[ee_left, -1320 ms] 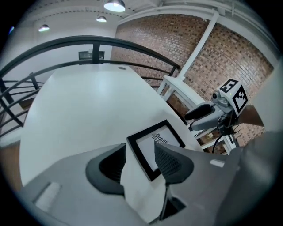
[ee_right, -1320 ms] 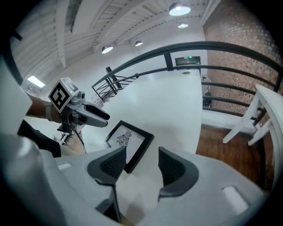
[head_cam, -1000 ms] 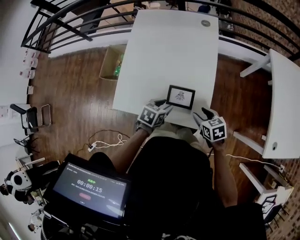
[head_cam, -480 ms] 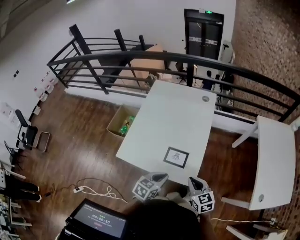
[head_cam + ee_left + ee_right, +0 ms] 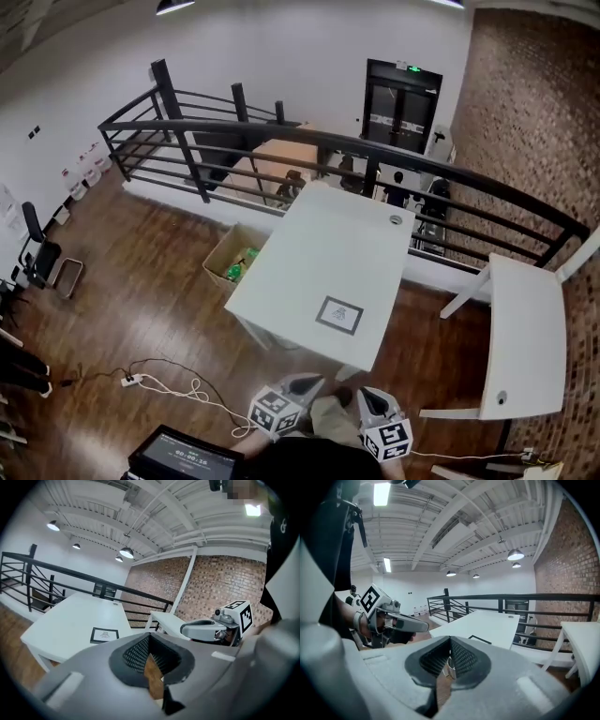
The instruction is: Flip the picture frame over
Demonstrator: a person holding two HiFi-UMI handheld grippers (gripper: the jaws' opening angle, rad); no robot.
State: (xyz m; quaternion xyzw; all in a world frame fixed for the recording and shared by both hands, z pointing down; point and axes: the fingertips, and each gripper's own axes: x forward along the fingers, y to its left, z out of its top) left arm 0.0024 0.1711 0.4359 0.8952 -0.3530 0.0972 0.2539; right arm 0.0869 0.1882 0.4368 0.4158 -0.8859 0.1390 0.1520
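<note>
The picture frame (image 5: 339,315), black-edged with a small drawing facing up, lies flat near the front edge of the white table (image 5: 319,253). Both grippers hang in the air short of that edge, apart from the frame. My left gripper (image 5: 302,383) is shut with nothing between its pads, and it sees the frame (image 5: 104,634) ahead to its left. My right gripper (image 5: 368,397) is likewise shut and holds nothing. Its view has the frame (image 5: 480,640) on the table (image 5: 487,623) beyond its jaws, and the left gripper (image 5: 401,623) beside it.
A second white table (image 5: 525,328) stands at the right. An open cardboard box (image 5: 230,261) sits on the wood floor left of the table, with cables (image 5: 169,386) nearby. A black railing (image 5: 281,141) runs behind. A screen (image 5: 187,459) is at the bottom left.
Both grippers have drawn back from the table's front edge and risen, and their jaws have shut on nothing. The head view has tilted up, so the frame looks smaller and farther.
</note>
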